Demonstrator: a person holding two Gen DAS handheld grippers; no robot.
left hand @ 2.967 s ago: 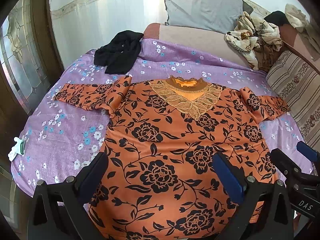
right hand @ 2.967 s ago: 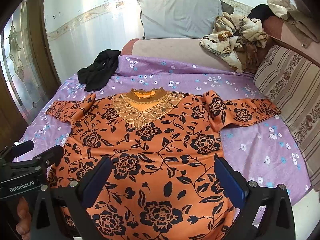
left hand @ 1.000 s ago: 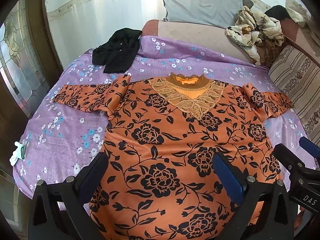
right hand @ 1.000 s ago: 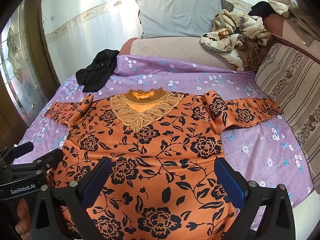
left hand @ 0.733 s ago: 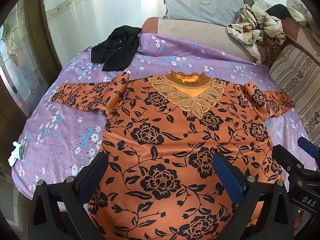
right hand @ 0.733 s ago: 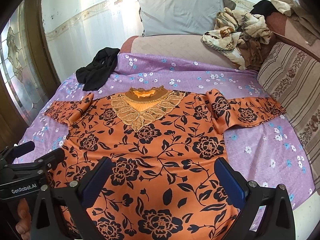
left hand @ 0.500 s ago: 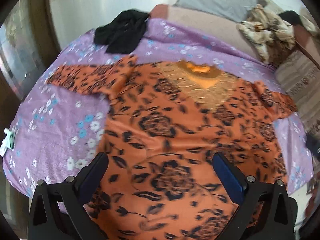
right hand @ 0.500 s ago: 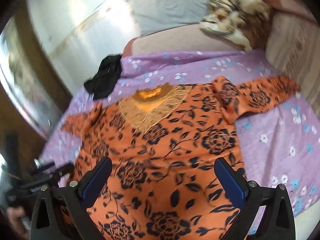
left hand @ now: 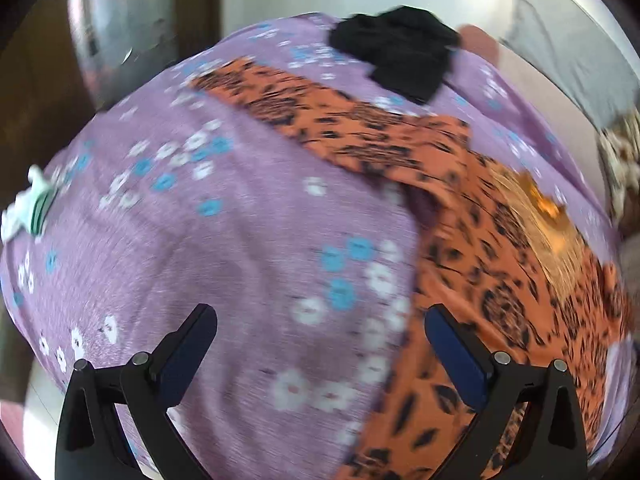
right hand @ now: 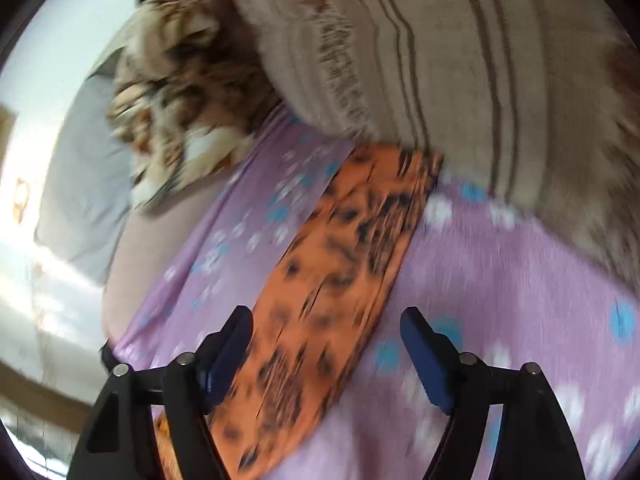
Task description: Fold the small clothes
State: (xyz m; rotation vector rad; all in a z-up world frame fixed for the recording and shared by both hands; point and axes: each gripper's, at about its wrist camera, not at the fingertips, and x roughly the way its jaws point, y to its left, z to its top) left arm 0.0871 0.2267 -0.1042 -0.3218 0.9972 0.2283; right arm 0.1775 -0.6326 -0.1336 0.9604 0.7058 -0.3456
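An orange blouse with black flowers (left hand: 492, 248) lies spread flat on the purple floral bedsheet (left hand: 240, 232). Its one sleeve (left hand: 320, 116) stretches toward the upper left in the left wrist view. My left gripper (left hand: 320, 344) hangs open over the sheet beside the blouse's left edge, nothing between its fingers. In the right wrist view the other sleeve (right hand: 344, 264) runs diagonally up from below my right gripper (right hand: 326, 338). Its jaws are closing, with the sleeve under the left fingertip and not pinched. Both views are motion-blurred.
A black garment (left hand: 400, 56) lies at the far side of the sheet. A striped brown cushion (right hand: 460, 64) and a crumpled patterned cloth (right hand: 180, 80) border the sleeve's end. A grey pillow (right hand: 84, 184) leans on the wall. A small white-green item (left hand: 28, 208) sits at the bed's left edge.
Both grippers swung apart from above the blouse's hem: the left toward the left sleeve side, the right rolling toward the right sleeve. The right jaws have narrowed.
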